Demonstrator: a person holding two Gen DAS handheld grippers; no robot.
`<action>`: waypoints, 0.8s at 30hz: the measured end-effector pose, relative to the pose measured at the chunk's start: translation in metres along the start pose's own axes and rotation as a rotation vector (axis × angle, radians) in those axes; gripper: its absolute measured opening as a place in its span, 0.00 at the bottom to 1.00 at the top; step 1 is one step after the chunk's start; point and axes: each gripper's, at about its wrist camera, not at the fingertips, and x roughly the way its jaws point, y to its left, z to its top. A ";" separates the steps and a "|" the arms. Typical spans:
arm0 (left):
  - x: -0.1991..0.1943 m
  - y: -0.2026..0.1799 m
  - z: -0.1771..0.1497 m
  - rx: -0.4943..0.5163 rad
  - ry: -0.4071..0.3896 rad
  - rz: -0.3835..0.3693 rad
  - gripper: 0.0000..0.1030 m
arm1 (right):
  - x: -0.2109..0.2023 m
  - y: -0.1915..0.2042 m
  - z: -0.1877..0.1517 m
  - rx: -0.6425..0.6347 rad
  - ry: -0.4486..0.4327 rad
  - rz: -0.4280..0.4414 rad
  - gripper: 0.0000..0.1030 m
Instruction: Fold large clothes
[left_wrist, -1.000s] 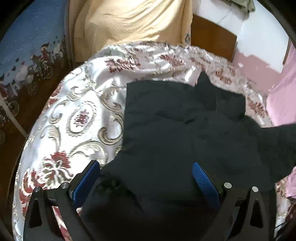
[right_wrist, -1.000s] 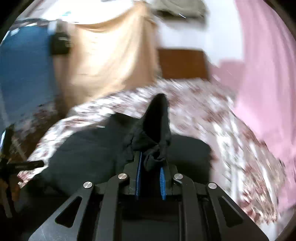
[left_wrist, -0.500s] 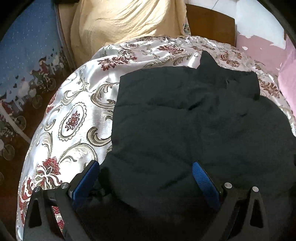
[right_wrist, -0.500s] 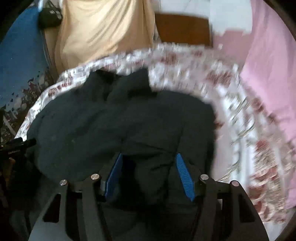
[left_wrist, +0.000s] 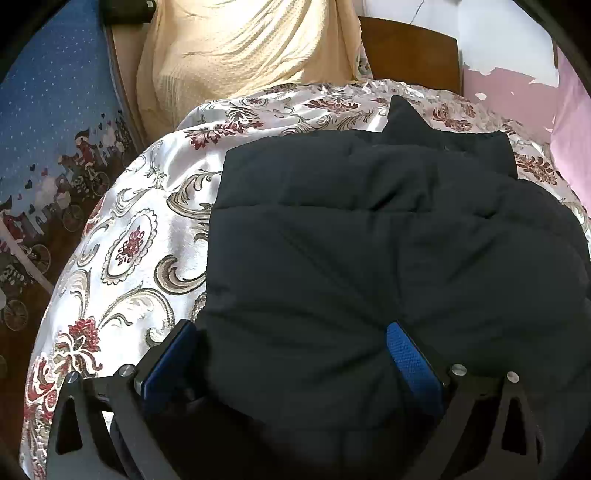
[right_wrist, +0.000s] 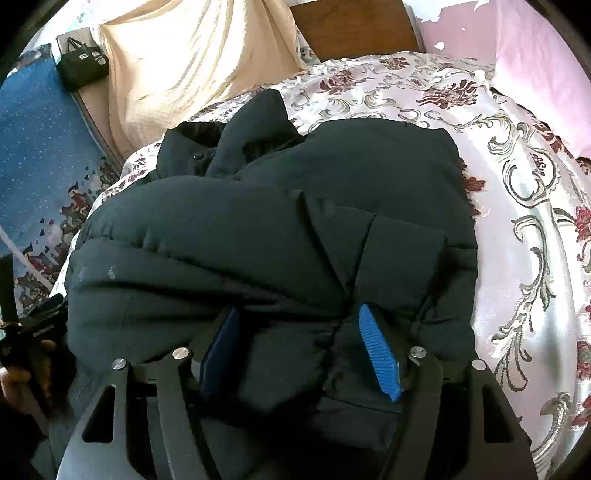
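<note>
On a bed (left_wrist: 122, 236) spread with a shiny cream cover patterned in dark-red flowers and grey scrolls, a black padded jacket (left_wrist: 369, 240) lies heaped in the middle, its quilted panels folded over one another and a pointed flap standing up at the far edge. Beyond it a pale yellow blanket (left_wrist: 240, 48) hangs over furniture next to a brown wooden headboard (left_wrist: 410, 51); a pink curtain (right_wrist: 535, 59) falls along one side, a blue printed cloth (left_wrist: 55, 122) along the other, and a small black bag (right_wrist: 81, 62) sits on a ledge.

Both tongs point down at the jacket's near edge. The left gripper (left_wrist: 291, 354) has its blue pads spread wide, with padded fabric bulging between them but not pinched. The right gripper (right_wrist: 299, 350) also stands spread, its jaws having just been opening, with jacket folds lying loose between the pads.

A second ago the right gripper was pinching a raised piece of the jacket high above the bed; that piece now lies flat on the pile. The jacket fills more of both views than it did then.
</note>
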 end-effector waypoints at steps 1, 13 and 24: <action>0.001 0.000 0.000 -0.002 -0.002 -0.001 1.00 | 0.000 0.000 0.001 0.000 -0.002 0.002 0.63; 0.012 0.017 -0.003 -0.097 0.051 -0.124 1.00 | 0.000 0.003 0.002 -0.015 0.000 0.052 0.85; -0.006 0.045 0.082 -0.150 0.197 -0.308 1.00 | -0.045 0.020 0.065 -0.136 0.026 0.047 0.98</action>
